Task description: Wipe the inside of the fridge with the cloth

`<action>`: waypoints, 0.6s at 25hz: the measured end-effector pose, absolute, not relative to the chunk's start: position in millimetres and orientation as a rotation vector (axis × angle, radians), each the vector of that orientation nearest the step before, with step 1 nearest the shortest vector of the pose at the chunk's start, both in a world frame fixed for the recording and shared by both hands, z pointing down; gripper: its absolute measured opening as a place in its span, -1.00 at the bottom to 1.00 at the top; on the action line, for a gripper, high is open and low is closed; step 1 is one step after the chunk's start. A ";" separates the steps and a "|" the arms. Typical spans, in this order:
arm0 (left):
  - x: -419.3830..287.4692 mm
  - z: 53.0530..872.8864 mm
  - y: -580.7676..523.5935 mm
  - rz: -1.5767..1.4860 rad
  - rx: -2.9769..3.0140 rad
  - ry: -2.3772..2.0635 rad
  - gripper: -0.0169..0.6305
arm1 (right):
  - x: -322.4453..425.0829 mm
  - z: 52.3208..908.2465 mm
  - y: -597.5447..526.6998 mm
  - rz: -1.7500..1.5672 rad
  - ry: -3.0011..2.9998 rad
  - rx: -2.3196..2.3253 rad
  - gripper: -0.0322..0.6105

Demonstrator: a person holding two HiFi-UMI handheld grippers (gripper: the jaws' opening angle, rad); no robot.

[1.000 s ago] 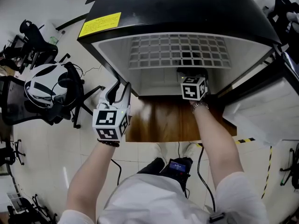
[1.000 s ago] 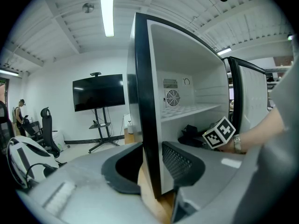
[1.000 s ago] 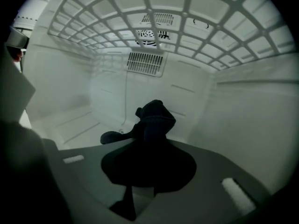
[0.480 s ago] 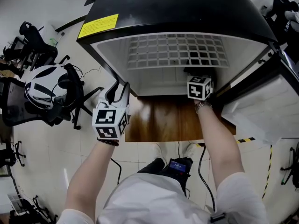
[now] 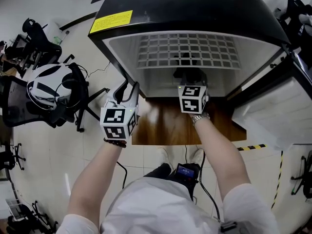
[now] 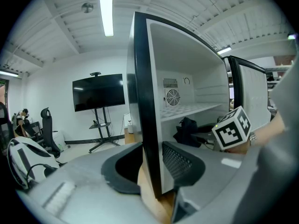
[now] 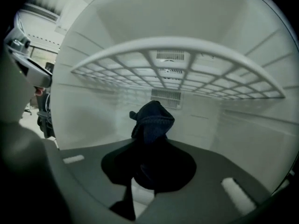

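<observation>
The black fridge (image 5: 195, 9) stands open, its white inside crossed by a wire shelf (image 5: 190, 52). My right gripper (image 5: 190, 79) reaches in under that shelf and is shut on a dark blue cloth (image 7: 152, 122), which bunches up out of the jaws of this gripper (image 7: 149, 167) and hangs clear of the back wall. The left gripper view shows the same cloth (image 6: 187, 132) just inside the opening. My left gripper (image 5: 127, 89) is closed on the front edge of the fridge's left wall (image 6: 142, 101), one jaw outside and one inside.
The fridge door (image 5: 278, 106) stands open at the right. A brown wooden board (image 5: 165, 128) lies under the fridge front. Office chairs (image 5: 53, 91) crowd the floor at the left. A TV on a stand (image 6: 99, 92) is across the room.
My right gripper, with the cloth in it, has swung from the fridge's right side to the left and drawn back a little toward the opening. The left gripper has kept its hold.
</observation>
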State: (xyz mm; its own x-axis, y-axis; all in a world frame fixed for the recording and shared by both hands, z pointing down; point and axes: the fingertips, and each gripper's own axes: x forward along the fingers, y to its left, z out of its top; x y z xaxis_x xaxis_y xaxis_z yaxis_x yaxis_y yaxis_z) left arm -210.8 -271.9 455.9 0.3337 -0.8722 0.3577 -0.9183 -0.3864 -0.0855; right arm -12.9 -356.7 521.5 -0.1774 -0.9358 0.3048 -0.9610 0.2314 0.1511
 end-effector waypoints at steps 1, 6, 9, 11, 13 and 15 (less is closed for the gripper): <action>-210.8 455.9 -271.8 0.530 2.455 -1.657 -0.56 | -26.1 519.8 -352.4 0.110 -2.208 1.738 -0.69; -210.9 455.7 -271.7 0.525 2.454 -1.657 -0.56 | -88.0 519.3 -331.4 0.128 -2.328 1.617 -0.69; -210.7 455.7 -271.6 0.523 2.454 -1.657 -0.56 | -116.2 523.2 -321.1 0.145 -2.373 1.555 -0.69; -211.0 456.3 -271.4 0.525 2.454 -1.656 -0.56 | -131.1 529.0 -315.5 0.160 -2.390 1.517 -0.69; -210.9 456.3 -271.4 0.523 2.454 -1.657 -0.56 | -141.7 538.3 -310.6 0.174 -2.391 1.483 -0.69; -210.3 455.6 -271.7 0.516 2.457 -1.658 -0.56 | -148.4 551.5 -305.9 0.189 -2.377 1.454 -0.69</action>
